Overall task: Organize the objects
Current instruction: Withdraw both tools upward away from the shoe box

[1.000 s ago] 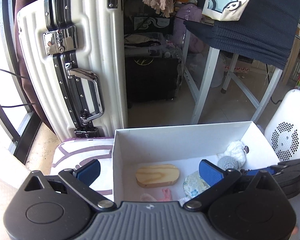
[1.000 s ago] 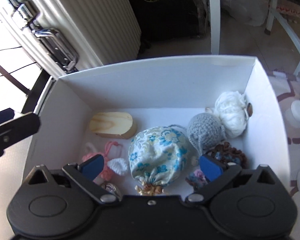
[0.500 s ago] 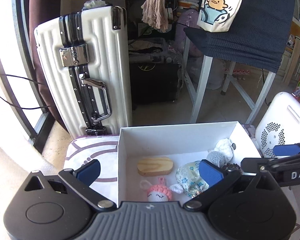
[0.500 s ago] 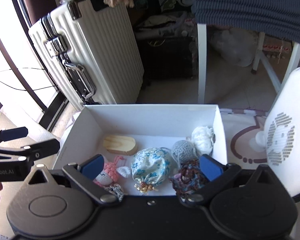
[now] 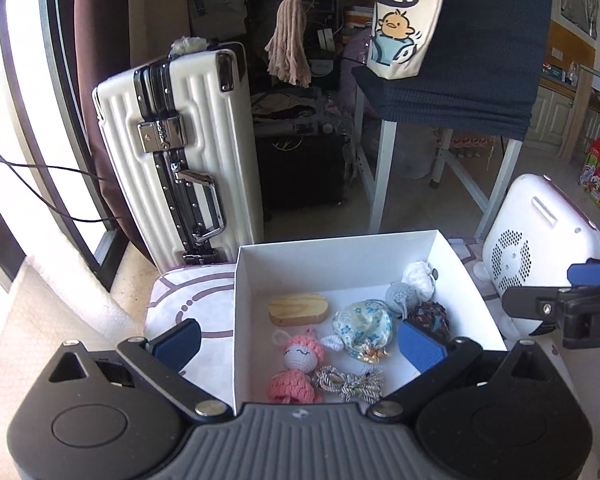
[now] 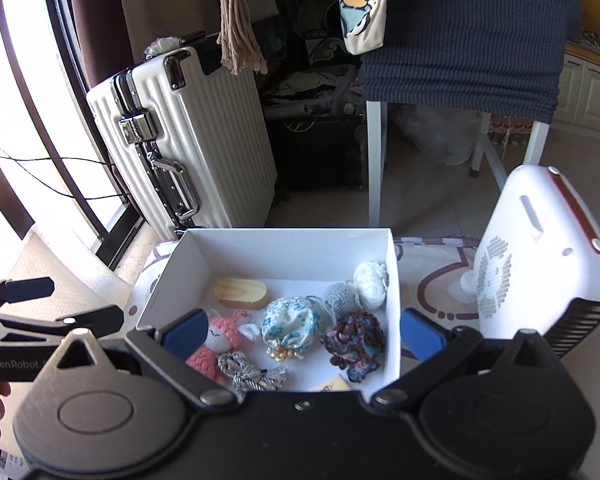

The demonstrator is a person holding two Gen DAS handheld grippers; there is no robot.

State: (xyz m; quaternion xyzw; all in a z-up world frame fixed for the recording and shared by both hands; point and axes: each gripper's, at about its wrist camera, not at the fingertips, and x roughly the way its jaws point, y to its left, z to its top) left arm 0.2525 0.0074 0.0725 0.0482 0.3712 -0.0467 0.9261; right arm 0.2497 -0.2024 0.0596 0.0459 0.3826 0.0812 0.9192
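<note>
Harsh daylight from the window (image 5: 4, 92) on the left blows out; the far room stays dim, and fisheye edges bend.

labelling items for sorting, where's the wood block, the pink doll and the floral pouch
wood block (image 5: 298, 309), left wrist view, top face
pink doll (image 5: 300, 357), left wrist view, its face
floral pouch (image 6: 287, 322), right wrist view, bulging middle

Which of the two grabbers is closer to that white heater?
Right. The right gripper hangs over the white box's heater-side wall, beside the white heater; the left gripper straddles the box's far wall.
</note>
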